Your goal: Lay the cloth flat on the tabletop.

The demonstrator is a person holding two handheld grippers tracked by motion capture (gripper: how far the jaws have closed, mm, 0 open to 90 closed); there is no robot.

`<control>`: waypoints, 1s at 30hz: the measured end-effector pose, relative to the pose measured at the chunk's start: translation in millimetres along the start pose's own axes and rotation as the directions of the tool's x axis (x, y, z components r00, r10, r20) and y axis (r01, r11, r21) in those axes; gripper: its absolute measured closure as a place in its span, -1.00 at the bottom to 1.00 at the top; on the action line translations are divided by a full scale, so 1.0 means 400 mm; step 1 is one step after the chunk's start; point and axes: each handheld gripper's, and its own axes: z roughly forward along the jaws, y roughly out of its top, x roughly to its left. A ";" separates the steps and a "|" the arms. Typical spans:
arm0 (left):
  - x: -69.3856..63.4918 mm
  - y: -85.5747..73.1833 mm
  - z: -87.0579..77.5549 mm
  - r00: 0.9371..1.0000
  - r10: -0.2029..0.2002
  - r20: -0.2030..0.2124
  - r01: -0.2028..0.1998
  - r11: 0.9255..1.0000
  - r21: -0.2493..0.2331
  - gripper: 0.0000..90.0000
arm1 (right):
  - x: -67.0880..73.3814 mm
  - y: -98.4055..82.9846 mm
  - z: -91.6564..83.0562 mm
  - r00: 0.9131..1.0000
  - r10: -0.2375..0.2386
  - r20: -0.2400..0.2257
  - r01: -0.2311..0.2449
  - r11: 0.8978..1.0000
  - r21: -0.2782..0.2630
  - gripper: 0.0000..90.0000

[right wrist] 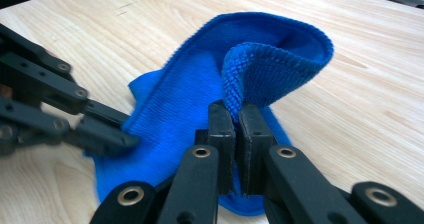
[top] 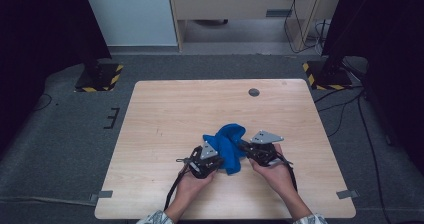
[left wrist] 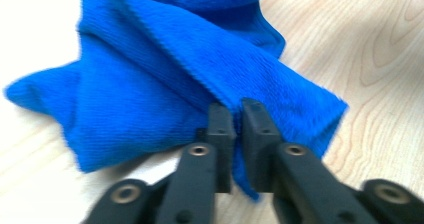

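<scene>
A crumpled blue cloth (top: pixel 229 140) lies on the wooden table (top: pixel 170 114) near its front middle. My left gripper (top: pixel 218 160) reaches in from the cloth's left side. In the left gripper view its jaws pinch a fold of the blue cloth (left wrist: pixel 165 69) and the left gripper (left wrist: pixel 237 115) is shut on it. My right gripper (top: pixel 241 145) comes from the right; in the right gripper view the right gripper (right wrist: pixel 236 115) is shut on a raised edge of the blue cloth (right wrist: pixel 190 79), which curls up and over. The left gripper's fingers (right wrist: pixel 107 134) touch the cloth's left edge there.
A round grey cable port (top: pixel 254 92) sits in the table near its far edge. Tape strips (top: pixel 346 194) mark the front corners. Yellow-black stand bases (top: pixel 100 77) rest on the floor past the far corners, with dark curtains at both sides.
</scene>
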 end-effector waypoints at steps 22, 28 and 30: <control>0.192 0.085 -0.002 0.992 0.014 -0.126 -0.009 0.999 0.036 0.95 | -0.133 -0.050 -0.031 0.990 0.108 0.090 -0.116 0.990 0.086 0.92; 0.192 0.062 0.019 0.993 0.007 -0.118 -0.001 0.999 0.050 0.93 | -0.147 -0.073 -0.006 0.989 0.108 0.098 -0.120 0.984 0.129 0.87; 0.192 0.057 0.015 0.994 -0.009 -0.111 0.013 0.999 0.037 0.92 | -0.149 -0.076 0.000 0.988 0.109 0.109 -0.124 0.982 0.140 0.76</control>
